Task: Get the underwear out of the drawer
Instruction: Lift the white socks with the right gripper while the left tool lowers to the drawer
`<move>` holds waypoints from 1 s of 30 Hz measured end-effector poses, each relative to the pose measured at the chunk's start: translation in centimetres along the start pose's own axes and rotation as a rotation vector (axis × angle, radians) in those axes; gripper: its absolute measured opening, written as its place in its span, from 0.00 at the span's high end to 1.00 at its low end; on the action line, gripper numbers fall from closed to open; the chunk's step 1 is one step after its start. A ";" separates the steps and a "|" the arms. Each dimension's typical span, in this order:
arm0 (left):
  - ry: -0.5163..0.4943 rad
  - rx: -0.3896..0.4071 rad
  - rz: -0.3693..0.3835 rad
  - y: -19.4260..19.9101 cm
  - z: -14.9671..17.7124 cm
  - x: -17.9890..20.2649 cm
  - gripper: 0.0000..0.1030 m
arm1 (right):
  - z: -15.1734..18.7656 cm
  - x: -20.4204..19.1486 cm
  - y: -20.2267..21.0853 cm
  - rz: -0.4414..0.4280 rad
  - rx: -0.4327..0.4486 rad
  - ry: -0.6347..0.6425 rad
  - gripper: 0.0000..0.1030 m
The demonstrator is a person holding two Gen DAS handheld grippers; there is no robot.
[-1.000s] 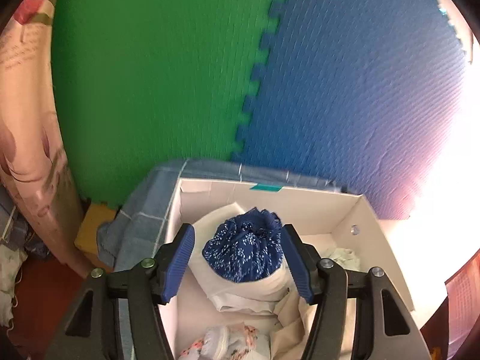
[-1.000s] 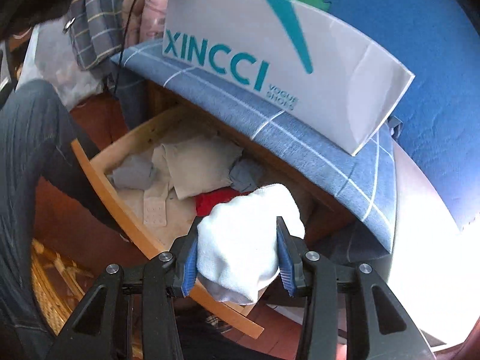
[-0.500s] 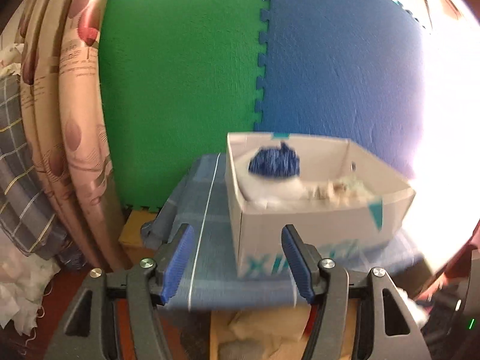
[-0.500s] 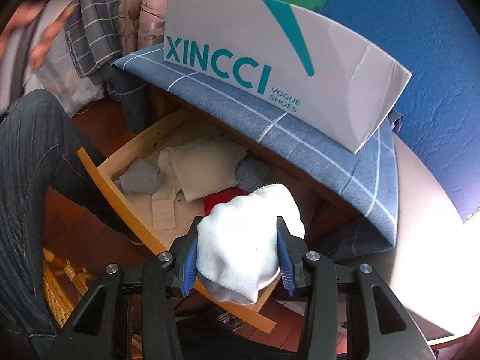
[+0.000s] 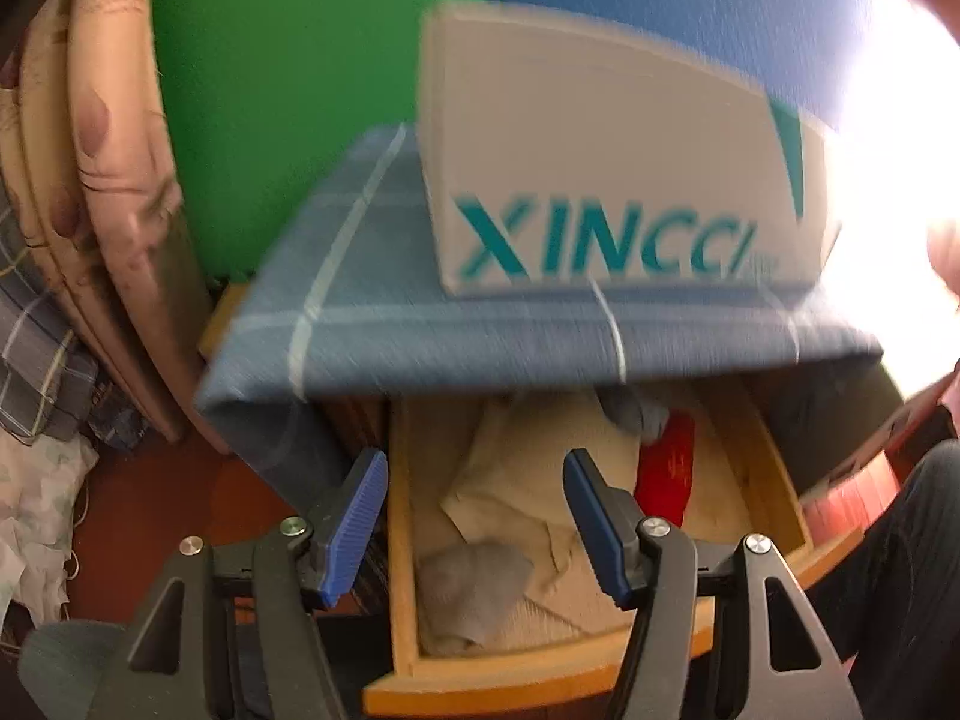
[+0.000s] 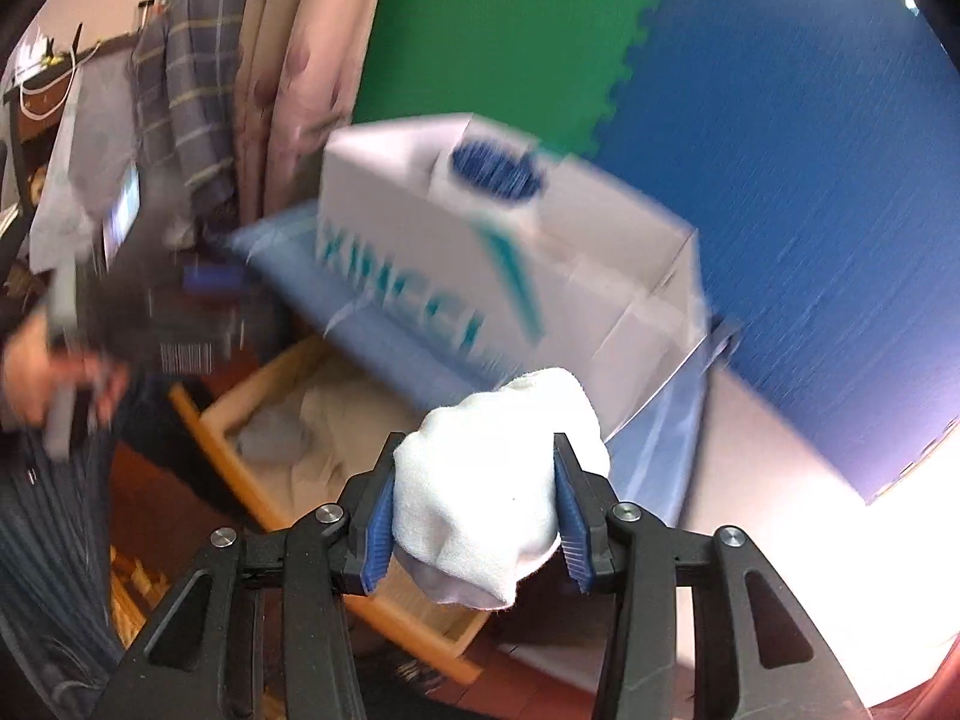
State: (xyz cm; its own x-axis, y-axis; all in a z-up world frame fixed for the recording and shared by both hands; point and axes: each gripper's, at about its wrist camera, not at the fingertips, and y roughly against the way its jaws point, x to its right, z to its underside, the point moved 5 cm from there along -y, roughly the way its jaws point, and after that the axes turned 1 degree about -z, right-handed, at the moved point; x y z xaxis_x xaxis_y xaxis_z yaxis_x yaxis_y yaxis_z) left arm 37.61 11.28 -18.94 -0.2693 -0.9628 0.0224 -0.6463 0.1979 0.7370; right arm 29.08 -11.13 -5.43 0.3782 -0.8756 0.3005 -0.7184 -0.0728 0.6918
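Right tongs are clamped on the rolled white cotton underwear, its long axis running up and away from the camera, rounded end topmost. It's higher than a second ago, now level with the white XINCCI shoebox instead of over the open wooden drawer. Left tongs, spread apart and empty, have dropped from the box to over that drawer.

I counted one open wooden drawer, with one beige cloth, one grey piece, one red piece and one blue-grey piece inside. One white XINCCI box stood farther back on one blue checked cloth. My two grippers carried one white bundle between them.
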 end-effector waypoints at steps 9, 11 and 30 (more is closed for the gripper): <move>-0.084 -0.169 0.007 -4.3 3.4 2.6 0.39 | -7.0 4.0 4.6 0.074 0.132 0.013 0.59; -0.096 -0.206 -0.004 -5.2 3.9 2.8 0.39 | -8.1 4.3 5.2 0.087 0.154 0.021 0.59; -0.209 -0.314 0.012 -8.0 4.0 6.6 0.39 | -14.8 8.0 0.1 0.049 0.119 -0.012 0.58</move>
State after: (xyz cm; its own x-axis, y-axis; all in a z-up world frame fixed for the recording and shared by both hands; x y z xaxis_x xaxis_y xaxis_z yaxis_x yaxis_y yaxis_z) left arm 38.13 4.07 -27.37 -0.4363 -0.8960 -0.0820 -0.4004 0.1118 0.9095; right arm 40.66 -11.05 6.81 0.3348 -0.8849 0.3238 -0.8002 -0.0856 0.5935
